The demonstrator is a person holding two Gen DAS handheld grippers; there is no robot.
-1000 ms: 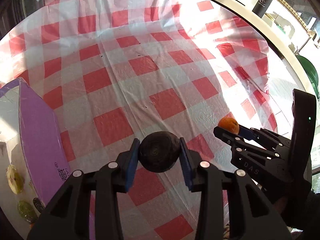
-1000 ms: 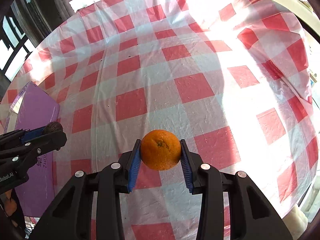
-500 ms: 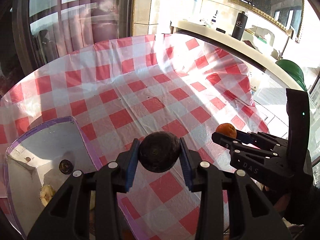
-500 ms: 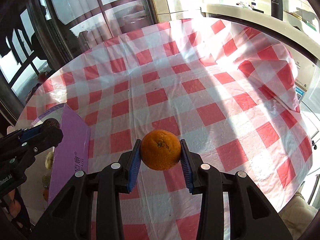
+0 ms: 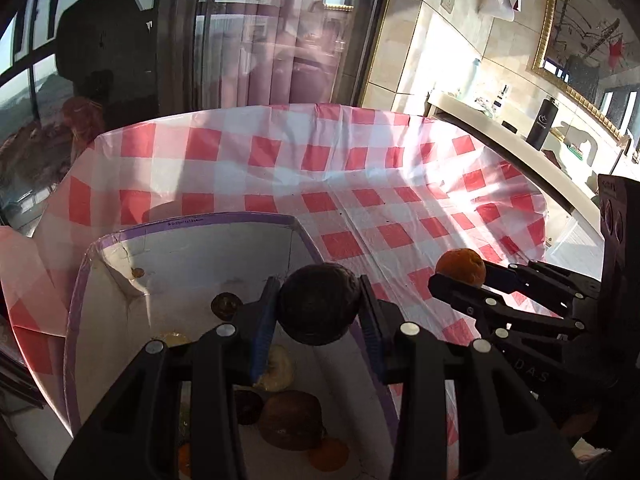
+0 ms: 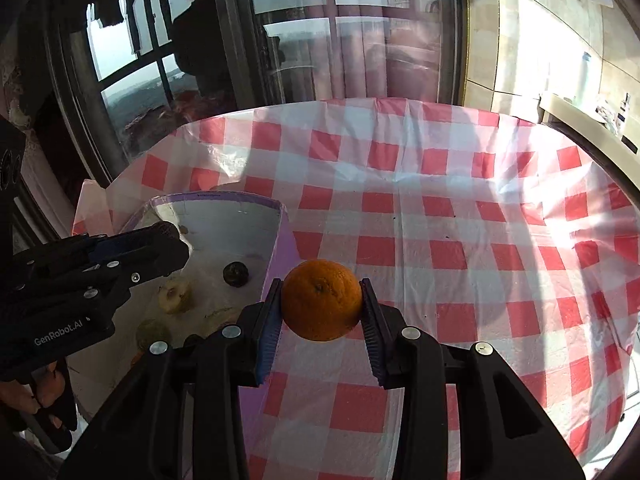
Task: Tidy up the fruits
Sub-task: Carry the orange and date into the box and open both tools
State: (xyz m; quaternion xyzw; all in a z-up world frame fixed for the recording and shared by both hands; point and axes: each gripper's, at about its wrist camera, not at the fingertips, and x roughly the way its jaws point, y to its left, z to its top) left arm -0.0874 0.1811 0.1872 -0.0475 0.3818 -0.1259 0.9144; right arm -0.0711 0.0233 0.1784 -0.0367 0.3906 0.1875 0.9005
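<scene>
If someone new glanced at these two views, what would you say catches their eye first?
Probably the bright orange clamped in the right tool, held above the red-and-white checked tablecloth. Next comes the dark round fruit gripped by the left tool, poised over the purple-edged box on the table's left side, where several fruits already lie.

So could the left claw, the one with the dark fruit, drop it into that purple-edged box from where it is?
Probably yes. The left gripper is shut on the dark fruit and hangs over the open box. Nothing covers the top, and bare floor shows between the fruits inside.
</scene>
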